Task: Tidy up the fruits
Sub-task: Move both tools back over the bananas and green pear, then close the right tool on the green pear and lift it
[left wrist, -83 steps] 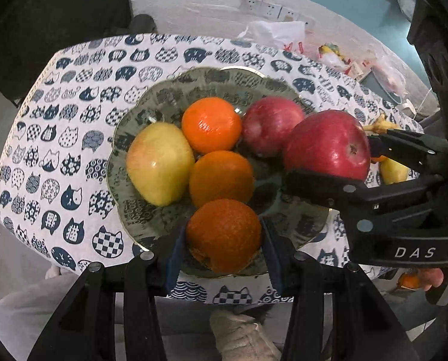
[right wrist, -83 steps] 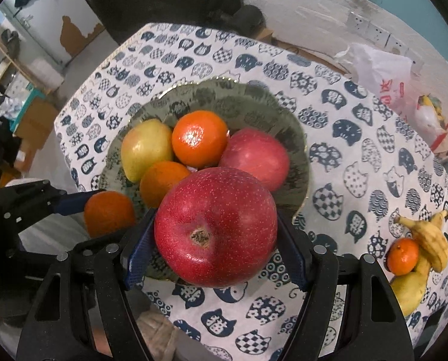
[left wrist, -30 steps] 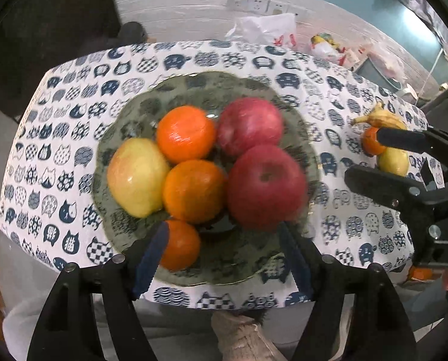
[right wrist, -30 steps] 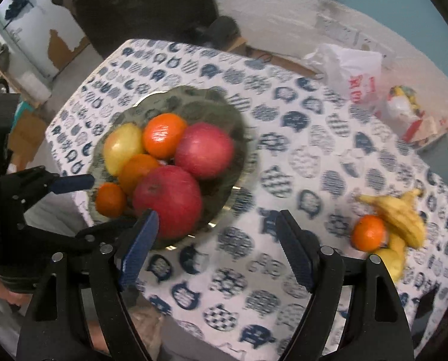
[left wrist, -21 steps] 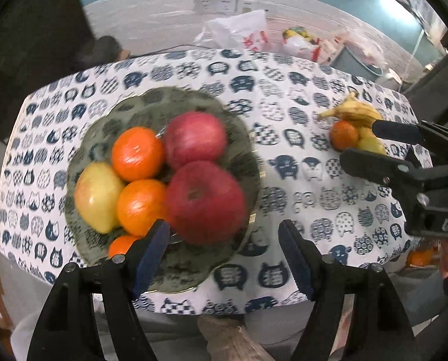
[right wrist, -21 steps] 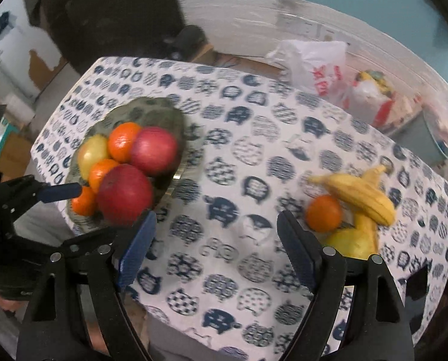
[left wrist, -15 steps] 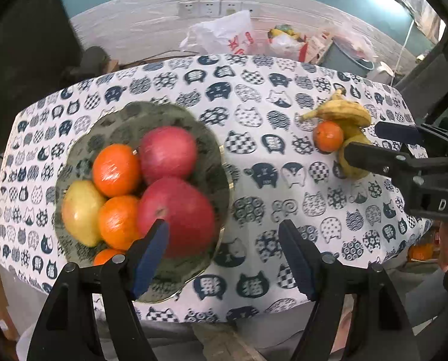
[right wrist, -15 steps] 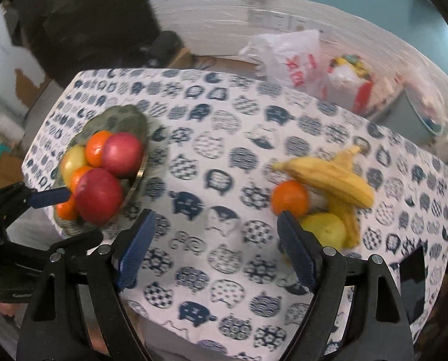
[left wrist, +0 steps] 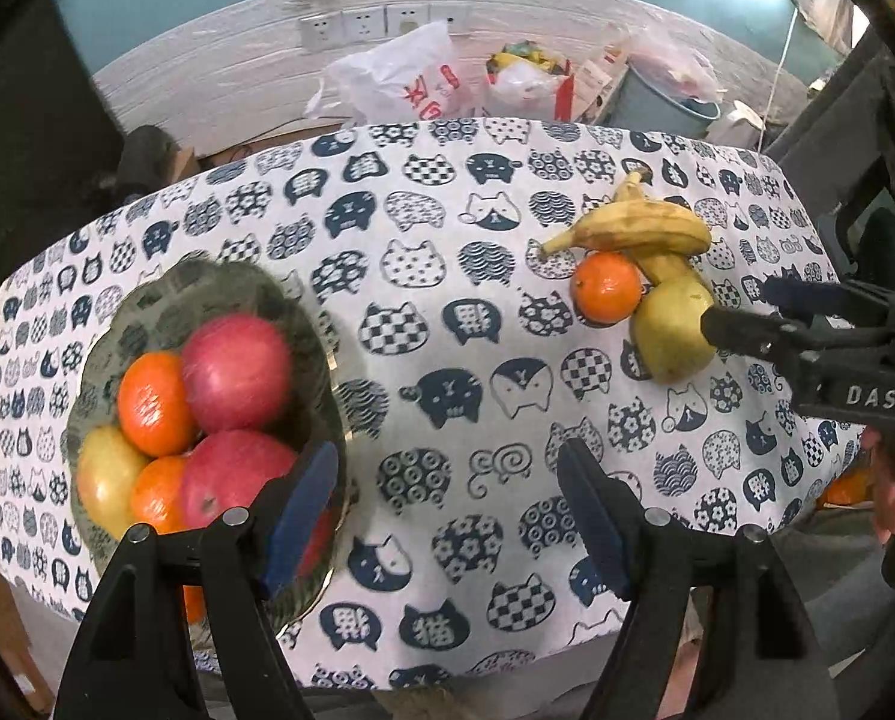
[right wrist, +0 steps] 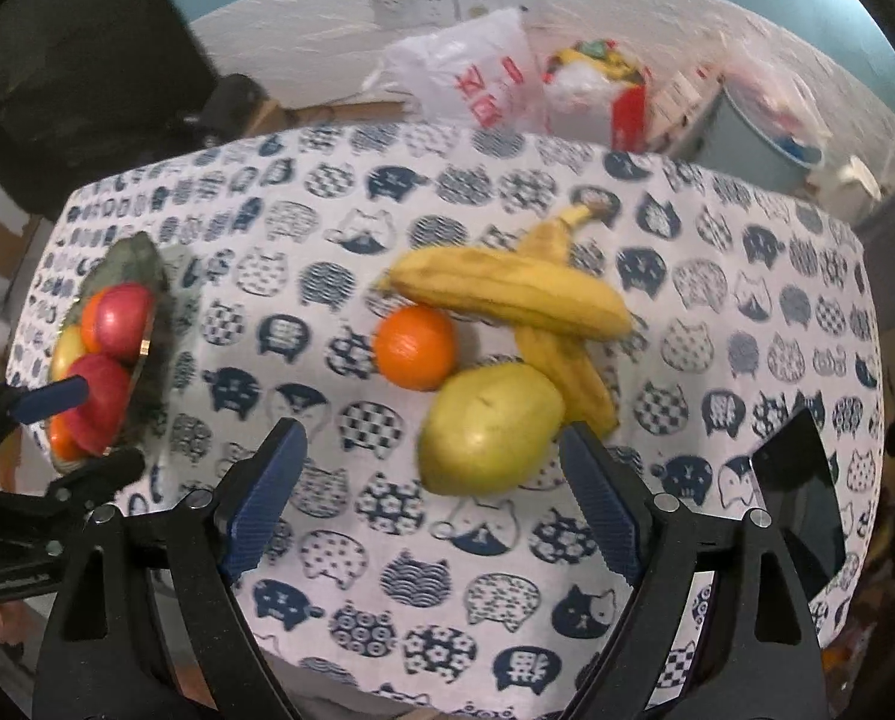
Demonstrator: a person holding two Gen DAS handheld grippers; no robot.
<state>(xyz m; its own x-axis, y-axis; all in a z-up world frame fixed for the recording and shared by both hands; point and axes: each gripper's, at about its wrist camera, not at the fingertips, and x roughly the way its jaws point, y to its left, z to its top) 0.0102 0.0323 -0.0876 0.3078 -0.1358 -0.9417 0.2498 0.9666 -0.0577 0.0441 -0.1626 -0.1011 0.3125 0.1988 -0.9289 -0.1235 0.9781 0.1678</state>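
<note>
Yellow-green pear (right wrist: 490,427) lies ahead of the empty, spread right hand-held gripper (right wrist: 432,501), likely the next pick: advance, clamp, carry to plate (left wrist: 207,288). Left hand-held gripper (left wrist: 447,516) likewise released.

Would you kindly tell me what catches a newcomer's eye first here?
The plate at the cloth's left, heaped with red apples and oranges. On the right lies a loose cluster: bananas, an orange and a pear, with the open right gripper just before the pear.
</note>
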